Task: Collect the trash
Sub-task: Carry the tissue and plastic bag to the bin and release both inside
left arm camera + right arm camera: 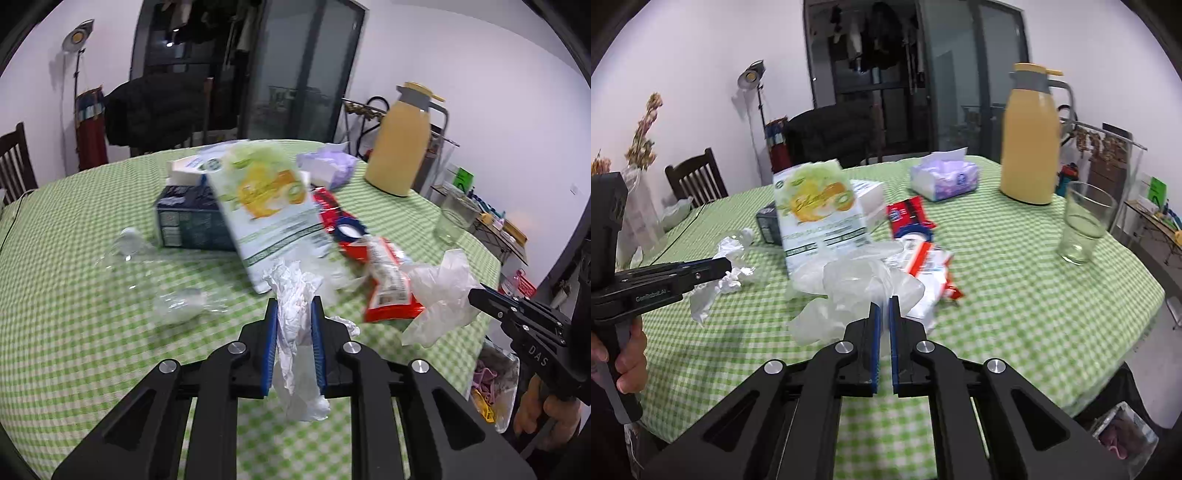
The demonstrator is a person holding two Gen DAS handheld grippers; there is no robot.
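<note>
A round table (74, 206) under a green-and-white checked cloth is standing in a room with white walls, a dark glass door and a floor lamp (750, 75) behind it. The left gripper (294, 310) is pinching a crumpled white tissue (295, 332) between its blue-padded fingers (271, 332), which are nearly closed on it; the paper is sticking out above the tips and hanging below them, clear of the cloth. The right gripper (884, 306) is clamping a bunched, translucent plastic bag (857, 288), its fingers almost touching with only thin film between them, and the bag is billowing out ahead of the tips above the table. More trash is lying in the middle of the table: a pale green snack bag (269, 206) printed with fruit is leaning on a dark blue carton (188, 218), red-and-white wrappers (388, 280) are lying just right of it, and a crushed clear plastic bottle (147, 273) is lying to the left on the cloth. Farther back a pack of tissues (945, 177) in lilac wrapping is sitting near a yellow thermos jug (1030, 136), and a clear drinking glass (1084, 225) is standing near the right edge. A hand (626, 354) is gripping the left gripper's handle at the edge of the right wrist view. Two wooden chairs (696, 179) are standing beyond the far side.
</note>
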